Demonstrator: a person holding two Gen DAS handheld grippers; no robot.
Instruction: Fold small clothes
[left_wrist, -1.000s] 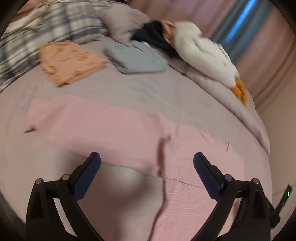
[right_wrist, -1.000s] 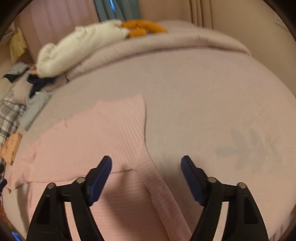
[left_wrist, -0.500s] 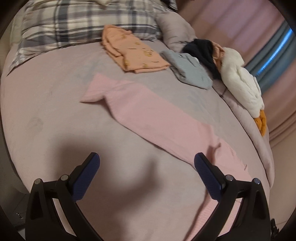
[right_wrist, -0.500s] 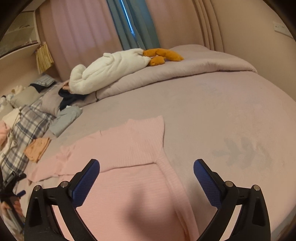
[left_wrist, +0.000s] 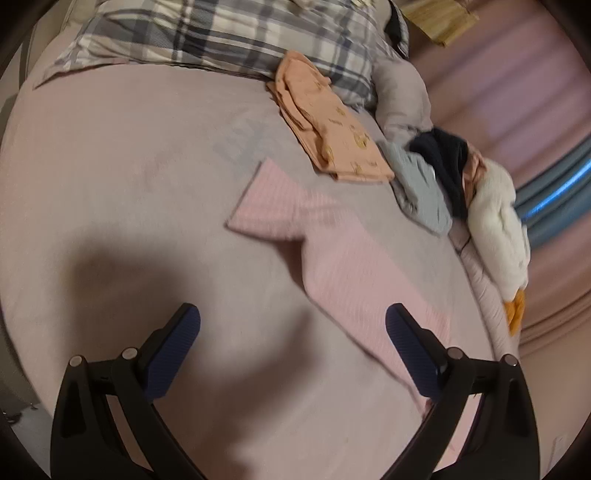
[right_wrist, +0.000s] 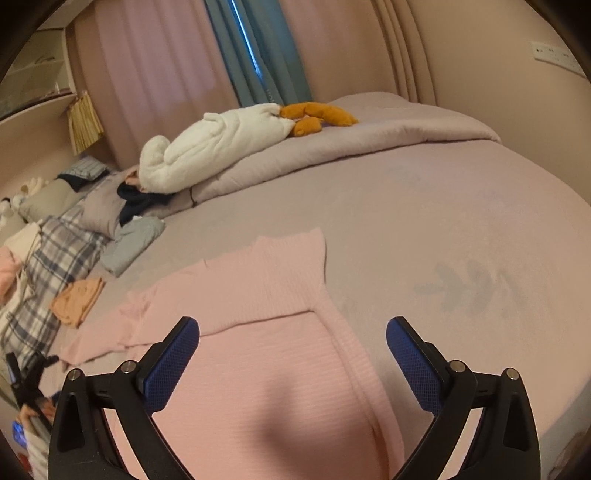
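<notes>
A pink ribbed sweater (right_wrist: 258, 295) lies flat on the mauve bed, one part folded over its body. In the left wrist view its sleeve (left_wrist: 332, 251) stretches away ahead and to the right. My left gripper (left_wrist: 293, 343) is open and empty above the bedsheet, left of the sleeve. My right gripper (right_wrist: 293, 350) is open and empty above the sweater's body.
A folded orange garment (left_wrist: 332, 133) and a folded grey-blue garment (left_wrist: 421, 188) lie near the plaid pillow (left_wrist: 221, 33). A dark garment (left_wrist: 447, 162), a white plush toy (right_wrist: 214, 144) and a rolled duvet (right_wrist: 369, 140) lie along the far side. A wall (right_wrist: 498, 55) stands right.
Both grippers have pulled back and up from the sweater, staying open. The left view has swung left toward the pillow; the right view now takes in more of the room.
</notes>
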